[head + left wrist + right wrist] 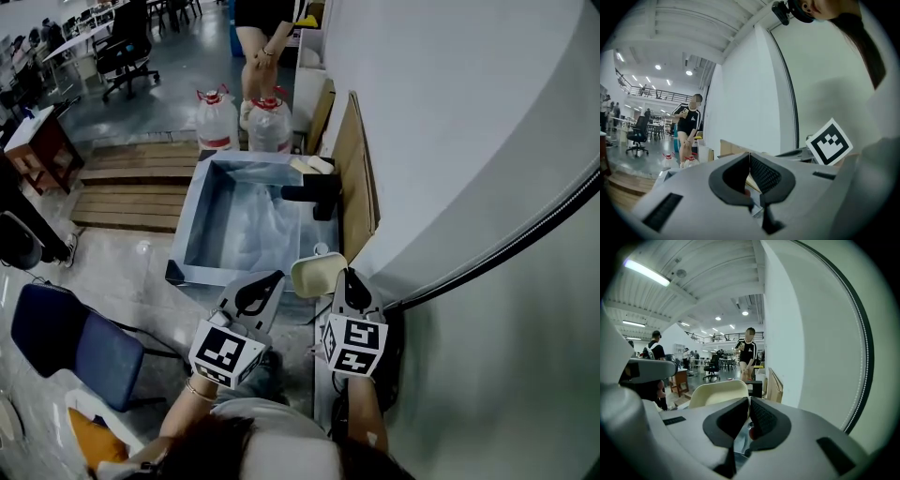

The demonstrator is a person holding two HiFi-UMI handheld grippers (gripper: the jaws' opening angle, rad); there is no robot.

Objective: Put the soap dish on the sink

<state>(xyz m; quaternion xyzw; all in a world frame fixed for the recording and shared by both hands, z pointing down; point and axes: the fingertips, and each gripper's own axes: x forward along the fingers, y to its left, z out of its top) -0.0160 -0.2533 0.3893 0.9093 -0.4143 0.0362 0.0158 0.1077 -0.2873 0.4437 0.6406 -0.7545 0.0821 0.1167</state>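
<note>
A cream soap dish hangs in the air above the near right corner of the steel sink. My right gripper is shut on the dish's right edge. In the right gripper view the dish rises just left of the closed jaws. My left gripper hovers beside it over the sink's near rim, shut with nothing between its fingers; in its own view the gripper shows its pads meeting. A black faucet stands on the sink's right side.
Pale soap bars lie at the sink's far right corner. A cardboard panel leans against the white wall on the right. Two water jugs and a standing person are beyond the sink. A blue chair sits at the left.
</note>
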